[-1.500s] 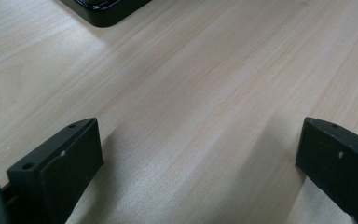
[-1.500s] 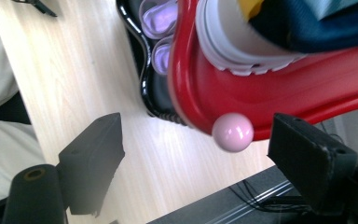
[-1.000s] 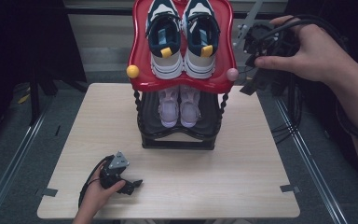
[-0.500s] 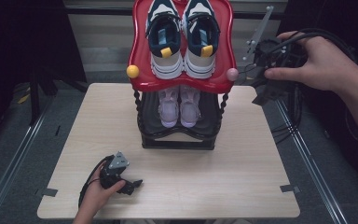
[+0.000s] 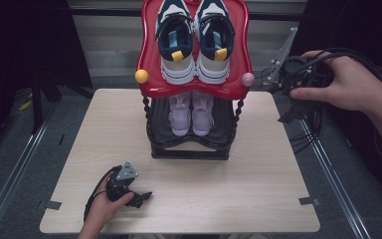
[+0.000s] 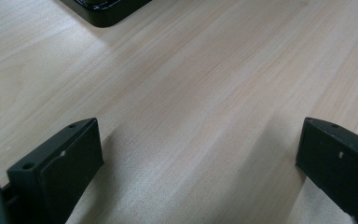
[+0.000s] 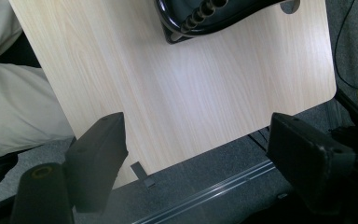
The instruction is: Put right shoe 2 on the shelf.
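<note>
A two-tier shoe rack (image 5: 193, 149) stands at the back middle of the wooden table (image 5: 258, 184). Its red top shelf (image 5: 146, 59) carries a pair of navy and white sneakers (image 5: 195, 42). A pair of pale pink shoes (image 5: 191, 113) sits on the black lower shelf. My left gripper (image 5: 138, 198) rests on the table near the front left, held by a hand. Its jaws are open over bare wood (image 6: 198, 135). A hand holds my right gripper (image 5: 292, 107) in the air past the table's right edge. It is open and empty (image 7: 198, 126), looking down on the table.
The rack's black base (image 7: 205, 18) shows at the top of the right gripper view, and a corner of the base (image 6: 102, 9) in the left gripper view. Grey floor with a metal rail (image 5: 328, 164) runs along the table's right side. Black cables (image 5: 308, 134) hang there.
My right gripper has drifted to the right and a little nearer the person, away from the red shelf. The left gripper has stayed where it was.
</note>
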`<act>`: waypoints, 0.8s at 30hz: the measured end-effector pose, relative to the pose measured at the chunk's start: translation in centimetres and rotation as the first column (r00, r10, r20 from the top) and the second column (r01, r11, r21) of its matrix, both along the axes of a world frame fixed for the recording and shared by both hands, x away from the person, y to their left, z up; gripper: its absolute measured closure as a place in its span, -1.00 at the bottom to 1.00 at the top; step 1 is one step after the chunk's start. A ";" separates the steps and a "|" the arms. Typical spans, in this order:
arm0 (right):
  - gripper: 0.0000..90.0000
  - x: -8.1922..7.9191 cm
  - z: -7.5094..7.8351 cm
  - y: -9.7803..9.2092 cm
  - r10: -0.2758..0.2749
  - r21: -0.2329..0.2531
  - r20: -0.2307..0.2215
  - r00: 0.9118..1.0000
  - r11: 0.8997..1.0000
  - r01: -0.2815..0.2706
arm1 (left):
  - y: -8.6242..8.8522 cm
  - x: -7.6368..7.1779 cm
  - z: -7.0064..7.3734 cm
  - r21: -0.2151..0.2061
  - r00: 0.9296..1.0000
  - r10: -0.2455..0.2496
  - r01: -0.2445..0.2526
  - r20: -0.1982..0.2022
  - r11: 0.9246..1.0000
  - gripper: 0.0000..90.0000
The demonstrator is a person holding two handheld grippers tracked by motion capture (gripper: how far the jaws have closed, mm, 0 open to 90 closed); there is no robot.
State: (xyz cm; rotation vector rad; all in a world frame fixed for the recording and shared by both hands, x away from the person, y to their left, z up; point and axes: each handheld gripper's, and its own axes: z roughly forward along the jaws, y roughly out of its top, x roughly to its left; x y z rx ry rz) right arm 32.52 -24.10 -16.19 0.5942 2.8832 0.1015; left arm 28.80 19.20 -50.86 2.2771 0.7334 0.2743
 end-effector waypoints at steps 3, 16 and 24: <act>-0.58 -0.2 -0.5 -0.3 0.001 0.010 0.002 1.000 1.000 -0.001 | 0.0 0.0 0.0 0.000 1.000 0.000 0.000 0.000 1.000 -1.00; -0.58 -0.5 -4.0 -1.6 -0.010 0.018 -0.005 1.000 1.000 0.010 | 0.0 0.0 0.0 -0.005 1.000 0.005 -0.005 -0.001 1.000 -1.00; -0.58 -0.7 -6.4 -2.2 -0.006 0.036 -0.013 1.000 0.999 0.006 | 0.0 0.0 0.0 -0.005 1.000 0.005 -0.005 -0.001 1.000 -1.00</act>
